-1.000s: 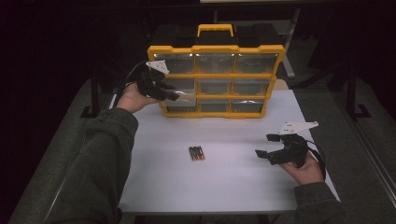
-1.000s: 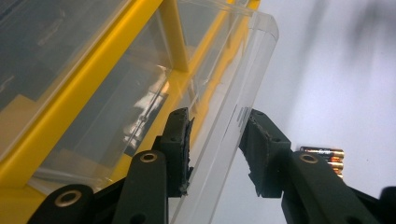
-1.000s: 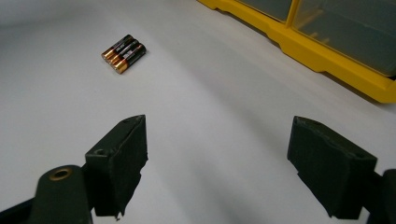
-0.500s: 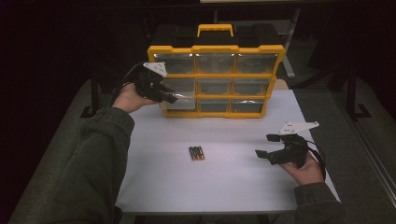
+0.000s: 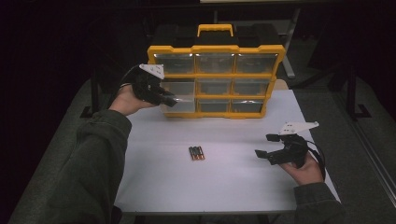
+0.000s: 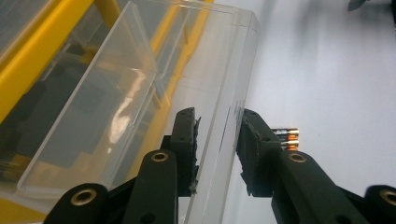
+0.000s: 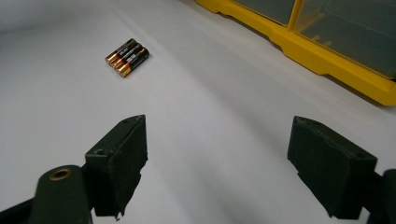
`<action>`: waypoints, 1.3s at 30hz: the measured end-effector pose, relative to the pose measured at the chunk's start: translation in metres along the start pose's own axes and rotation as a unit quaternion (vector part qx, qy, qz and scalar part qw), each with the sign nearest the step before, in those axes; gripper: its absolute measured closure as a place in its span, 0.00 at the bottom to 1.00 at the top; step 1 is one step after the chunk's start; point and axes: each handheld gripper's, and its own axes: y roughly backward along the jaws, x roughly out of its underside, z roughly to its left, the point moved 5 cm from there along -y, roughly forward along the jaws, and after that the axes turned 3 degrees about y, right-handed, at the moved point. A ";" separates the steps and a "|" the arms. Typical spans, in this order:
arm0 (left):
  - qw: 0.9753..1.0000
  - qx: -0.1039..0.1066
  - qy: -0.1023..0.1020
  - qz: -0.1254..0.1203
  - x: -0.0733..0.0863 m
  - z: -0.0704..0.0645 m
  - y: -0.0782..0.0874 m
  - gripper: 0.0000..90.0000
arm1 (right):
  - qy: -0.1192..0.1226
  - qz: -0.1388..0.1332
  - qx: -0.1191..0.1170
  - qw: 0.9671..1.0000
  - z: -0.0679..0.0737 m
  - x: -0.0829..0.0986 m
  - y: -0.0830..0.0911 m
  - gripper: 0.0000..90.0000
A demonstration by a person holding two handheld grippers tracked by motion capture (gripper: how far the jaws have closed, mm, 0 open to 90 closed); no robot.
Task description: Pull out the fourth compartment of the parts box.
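A clear plastic drawer (image 6: 140, 93), empty, is sticking partway out of the left column of the yellow organizer case (image 5: 215, 49) standing upright at the bench's far edge, its front wall sitting between the left gripper's (image 6: 217, 149) jaws.

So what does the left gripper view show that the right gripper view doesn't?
Left gripper view alone: the left gripper, its jaws on either side of the clear drawer front, pulled partway out of the organizer.
Right gripper view alone: the right gripper, jaws wide apart over bare table.
Both: the batteries on the white table, and the yellow organizer frame.
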 end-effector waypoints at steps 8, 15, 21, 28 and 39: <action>1.000 0.012 0.002 0.006 0.004 -0.004 0.001 0.77 | 0.001 0.002 0.000 1.000 0.001 0.000 -0.001 0.21; 1.000 0.012 -0.002 0.005 0.003 -0.005 0.001 0.77 | 0.002 0.003 0.001 1.000 0.001 0.000 -0.001 0.21; 1.000 0.012 0.004 0.006 0.004 -0.005 0.001 0.75 | 0.002 0.003 0.002 1.000 0.001 0.000 -0.002 0.21; 1.000 0.012 -0.002 -0.006 0.000 -0.009 0.004 0.69 | 0.000 0.003 0.002 1.000 0.001 0.000 -0.002 0.21; 0.999 0.006 -0.003 -0.031 -0.003 -0.014 0.017 0.62 | -0.002 0.003 0.004 1.000 0.000 -0.001 -0.004 0.20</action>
